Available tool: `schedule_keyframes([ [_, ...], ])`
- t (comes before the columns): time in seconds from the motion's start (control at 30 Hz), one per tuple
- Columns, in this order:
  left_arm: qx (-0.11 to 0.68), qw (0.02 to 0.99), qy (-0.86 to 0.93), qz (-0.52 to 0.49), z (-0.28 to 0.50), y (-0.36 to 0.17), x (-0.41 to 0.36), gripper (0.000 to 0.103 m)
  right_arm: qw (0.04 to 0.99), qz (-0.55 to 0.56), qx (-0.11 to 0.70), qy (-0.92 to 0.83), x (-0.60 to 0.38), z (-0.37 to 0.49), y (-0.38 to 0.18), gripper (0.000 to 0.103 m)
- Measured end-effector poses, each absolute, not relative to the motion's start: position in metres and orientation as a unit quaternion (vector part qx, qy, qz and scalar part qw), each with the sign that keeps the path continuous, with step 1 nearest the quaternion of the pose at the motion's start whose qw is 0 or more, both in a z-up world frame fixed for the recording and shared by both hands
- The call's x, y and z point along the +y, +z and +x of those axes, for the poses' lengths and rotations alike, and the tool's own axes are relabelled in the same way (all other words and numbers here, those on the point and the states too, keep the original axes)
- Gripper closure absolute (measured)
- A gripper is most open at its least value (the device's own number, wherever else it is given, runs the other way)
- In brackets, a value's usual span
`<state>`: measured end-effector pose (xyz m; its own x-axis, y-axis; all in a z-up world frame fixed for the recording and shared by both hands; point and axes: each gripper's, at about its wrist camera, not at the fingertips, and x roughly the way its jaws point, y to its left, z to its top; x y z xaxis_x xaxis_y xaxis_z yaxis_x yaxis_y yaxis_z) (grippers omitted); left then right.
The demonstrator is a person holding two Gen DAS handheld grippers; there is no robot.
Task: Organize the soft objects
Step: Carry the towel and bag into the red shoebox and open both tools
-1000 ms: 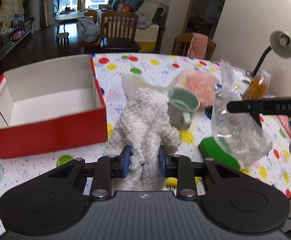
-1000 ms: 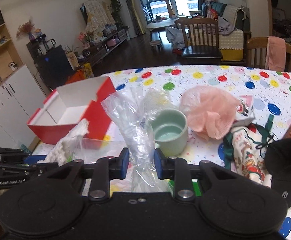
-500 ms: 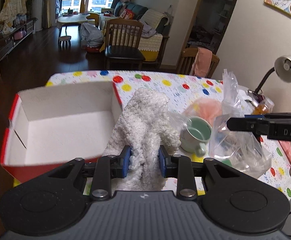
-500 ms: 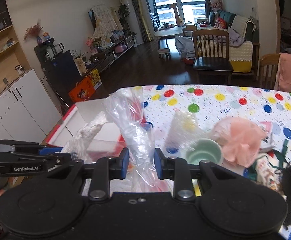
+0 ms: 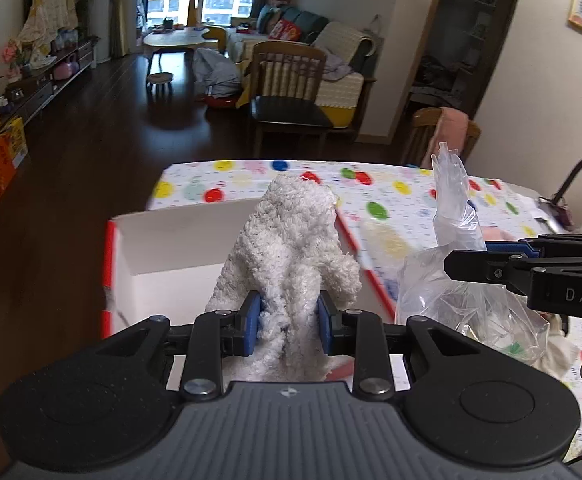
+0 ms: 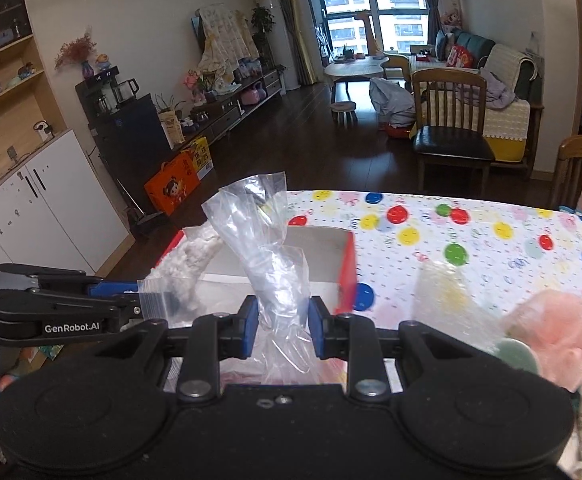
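Observation:
My left gripper (image 5: 287, 326) is shut on a white fluffy cloth (image 5: 291, 248) and holds it above the open red box with a white inside (image 5: 171, 256). My right gripper (image 6: 281, 326) is shut on a clear plastic bag (image 6: 267, 240), held over the box's near right part (image 6: 347, 272). The bag (image 5: 457, 280) and the right gripper also show at the right of the left wrist view. The cloth (image 6: 197, 256) and the left gripper show at the left of the right wrist view.
The table has a polka-dot cover (image 6: 471, 248). A pink mesh puff (image 6: 559, 332) and a green mug (image 6: 517, 354) lie to the right of the box, with a patterned fabric at the lower right edge. A desk lamp (image 5: 579, 172) stands at the far right. Chairs stand beyond the table.
Both grippers have risen and moved left with the cloth and the bag, from beside the box to above it. The mug and puff have slid out towards the right.

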<state>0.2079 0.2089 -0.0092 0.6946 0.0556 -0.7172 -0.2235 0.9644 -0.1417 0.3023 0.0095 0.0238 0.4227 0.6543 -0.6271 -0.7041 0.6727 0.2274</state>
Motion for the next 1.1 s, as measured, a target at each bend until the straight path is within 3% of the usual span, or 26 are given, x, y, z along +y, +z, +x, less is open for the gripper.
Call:
schedule_keyframes([
  [0.37, 0.419, 0.898, 0.110, -0.082, 0.234, -0.042, 0.264, 0.074, 0.841, -0.047, 0.380, 0.382, 0.085, 0.324, 0.001, 0.077],
  [1.1, 0.521, 0.847, 0.093, -0.061, 0.290, -0.123, 0.277, 0.075, 0.811, -0.137, 0.454, 0.341, 0.156, 0.354, -0.083, 0.077],
])
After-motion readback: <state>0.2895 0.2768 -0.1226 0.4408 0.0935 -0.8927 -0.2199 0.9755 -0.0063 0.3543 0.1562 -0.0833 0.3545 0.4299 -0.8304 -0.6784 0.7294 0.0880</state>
